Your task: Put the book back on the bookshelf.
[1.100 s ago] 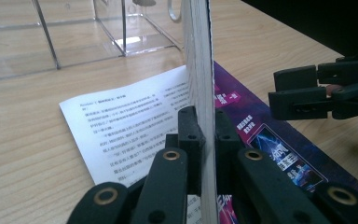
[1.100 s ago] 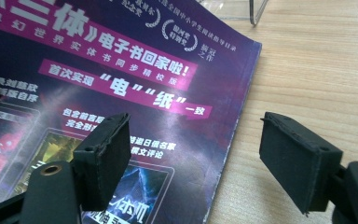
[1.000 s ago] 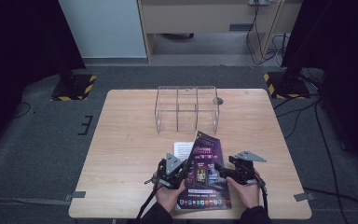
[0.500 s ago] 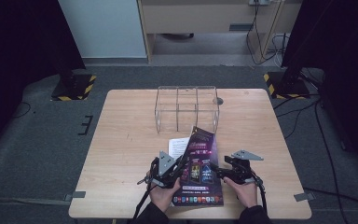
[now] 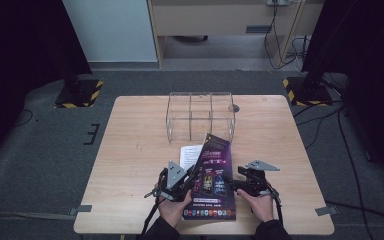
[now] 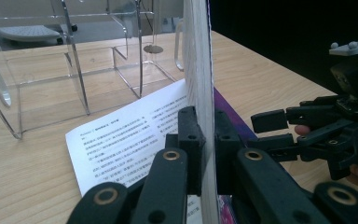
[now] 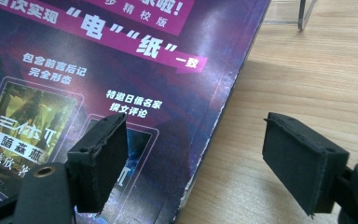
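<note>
The left gripper (image 5: 187, 177), clamped on the book (image 5: 211, 180), has tipped its edge higher; right gripper (image 5: 236, 184) stays wide

1. Showing the wooden table (image 5: 130, 150) evenly lit from overhead, with dark, murky surroundings swallowing detail at the left and right edges of the high view.
2. Casting only soft, short shadows under the clear acrylic organizer (image 5: 200, 117) and beside the book (image 5: 211, 180).
3. Glinting faintly along the organizer's edges in the left gripper view.
4. Blurring the nearest jaw parts at the bottom of the left gripper view, while keeping the printed sheet (image 6: 130, 135) fairly sharp.
5. Rendering the book cover dim yet readable in the right gripper view, with the nearest black pads slightly soft.
</note>
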A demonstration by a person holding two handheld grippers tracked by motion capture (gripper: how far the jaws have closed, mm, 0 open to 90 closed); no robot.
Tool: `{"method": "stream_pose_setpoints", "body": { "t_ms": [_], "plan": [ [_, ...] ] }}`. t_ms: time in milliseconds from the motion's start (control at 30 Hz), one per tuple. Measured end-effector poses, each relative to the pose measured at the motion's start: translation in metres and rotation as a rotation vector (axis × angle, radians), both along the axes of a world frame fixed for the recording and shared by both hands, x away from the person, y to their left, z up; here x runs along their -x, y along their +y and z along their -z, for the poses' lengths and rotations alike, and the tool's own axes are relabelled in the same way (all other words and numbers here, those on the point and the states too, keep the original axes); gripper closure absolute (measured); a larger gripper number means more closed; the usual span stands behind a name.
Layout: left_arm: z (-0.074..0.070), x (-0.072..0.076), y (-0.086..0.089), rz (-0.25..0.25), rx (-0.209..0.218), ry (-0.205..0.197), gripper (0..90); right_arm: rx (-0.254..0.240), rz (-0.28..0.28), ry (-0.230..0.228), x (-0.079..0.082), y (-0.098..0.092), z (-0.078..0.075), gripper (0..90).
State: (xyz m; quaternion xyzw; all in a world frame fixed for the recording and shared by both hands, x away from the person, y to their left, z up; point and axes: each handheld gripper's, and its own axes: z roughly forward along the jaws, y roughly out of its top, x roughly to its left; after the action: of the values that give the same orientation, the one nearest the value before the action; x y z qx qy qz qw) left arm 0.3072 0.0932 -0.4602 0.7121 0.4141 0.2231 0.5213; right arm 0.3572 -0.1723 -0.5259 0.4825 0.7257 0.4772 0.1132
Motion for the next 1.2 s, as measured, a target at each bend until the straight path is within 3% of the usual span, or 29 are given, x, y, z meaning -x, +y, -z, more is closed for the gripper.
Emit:
{"method": "stream_pose_setpoints", "body": {
  "t_ms": [300,500,800,933,1033,1200],
  "plan": [
    [-0.003,0.002,0.003,0.002,0.010,-0.014,85.1,-0.008,-0.027,0.004,-0.004,0.008,-0.003,22.0],
    [-0.002,0.002,0.005,0.003,0.013,-0.022,85.1,-0.048,-0.044,0.036,-0.007,0.010,0.001,22.0],
    [0.000,0.003,0.005,0.011,0.013,-0.028,85.0,-0.131,-0.112,0.092,-0.008,0.009,0.009,22.8],
    [0.001,0.003,0.005,0.013,0.014,-0.026,85.0,-0.154,-0.175,0.125,-0.006,0.013,0.011,26.8],
    [0.003,0.002,0.007,0.011,0.019,-0.020,85.0,-0.148,-0.174,0.130,-0.006,0.012,0.010,31.6],
    [0.005,0.002,0.009,0.008,0.029,-0.014,85.0,-0.184,-0.164,0.151,-0.005,0.006,0.009,40.4]
  ]
}}
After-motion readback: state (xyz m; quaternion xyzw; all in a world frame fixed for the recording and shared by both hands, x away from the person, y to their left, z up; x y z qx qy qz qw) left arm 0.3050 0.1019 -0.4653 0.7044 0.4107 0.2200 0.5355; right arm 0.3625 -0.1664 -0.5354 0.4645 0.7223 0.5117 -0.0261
